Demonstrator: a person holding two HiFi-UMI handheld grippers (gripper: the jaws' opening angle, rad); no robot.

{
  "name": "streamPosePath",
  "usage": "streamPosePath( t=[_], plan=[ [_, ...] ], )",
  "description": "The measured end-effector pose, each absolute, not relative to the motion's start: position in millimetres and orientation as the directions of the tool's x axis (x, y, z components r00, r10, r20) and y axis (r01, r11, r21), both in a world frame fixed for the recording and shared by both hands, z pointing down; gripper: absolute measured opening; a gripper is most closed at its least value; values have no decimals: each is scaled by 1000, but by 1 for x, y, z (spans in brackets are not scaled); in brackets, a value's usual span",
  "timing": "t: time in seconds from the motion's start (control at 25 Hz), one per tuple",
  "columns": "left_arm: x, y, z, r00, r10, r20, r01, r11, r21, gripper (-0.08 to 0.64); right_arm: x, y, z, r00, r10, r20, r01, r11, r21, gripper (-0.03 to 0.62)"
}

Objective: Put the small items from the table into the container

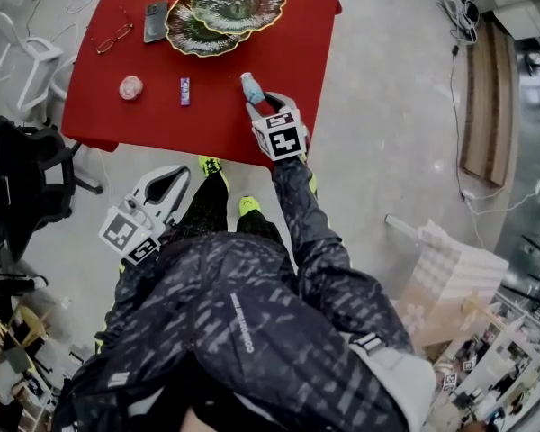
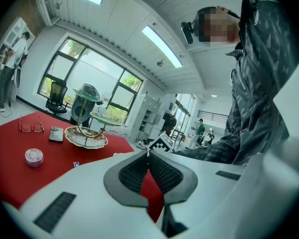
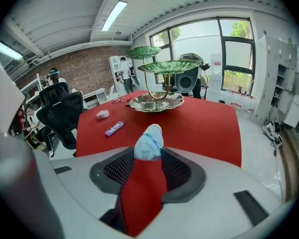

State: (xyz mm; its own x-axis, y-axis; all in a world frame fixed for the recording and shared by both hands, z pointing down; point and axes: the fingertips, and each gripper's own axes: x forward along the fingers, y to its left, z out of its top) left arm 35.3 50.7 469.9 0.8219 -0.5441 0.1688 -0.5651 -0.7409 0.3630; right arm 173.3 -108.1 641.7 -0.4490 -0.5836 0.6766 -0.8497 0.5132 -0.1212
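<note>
Grips a small pale bottle (image 3: 148, 142) in the right gripper (image 3: 148, 156), with jaws partway closed and pressed on its sides, its rounded end poking out forward. Hovers over the near edge of the red table (image 1: 279, 52), apparently just clear of the surface. Carries the left gripper (image 1: 173, 180) low beside the body, off the table, with jaws shut tip to tip on nothing.

Looks like the carry step for this bottle: picked up, not yet placed. Calls next for a reach across the table to the tiered leaf-shaped stand (image 3: 157, 105) at the far side, then a release over one tray, well inside its rim.

Leaves a purple pack (image 1: 184, 90) and a round pink item (image 1: 130, 87) on the table, well apart from the stand, with glasses (image 1: 114, 38) and a phone (image 1: 156, 21) nearer the trays.
</note>
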Motion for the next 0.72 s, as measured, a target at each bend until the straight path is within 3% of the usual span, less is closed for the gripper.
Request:
streamPosePath(
  t=[0.72],
  plan=[
    [39,48,449,806,-580,115,-584,-749,314,12,162,-106,524,-510,-687,518,-819,571,-48,178]
  ],
)
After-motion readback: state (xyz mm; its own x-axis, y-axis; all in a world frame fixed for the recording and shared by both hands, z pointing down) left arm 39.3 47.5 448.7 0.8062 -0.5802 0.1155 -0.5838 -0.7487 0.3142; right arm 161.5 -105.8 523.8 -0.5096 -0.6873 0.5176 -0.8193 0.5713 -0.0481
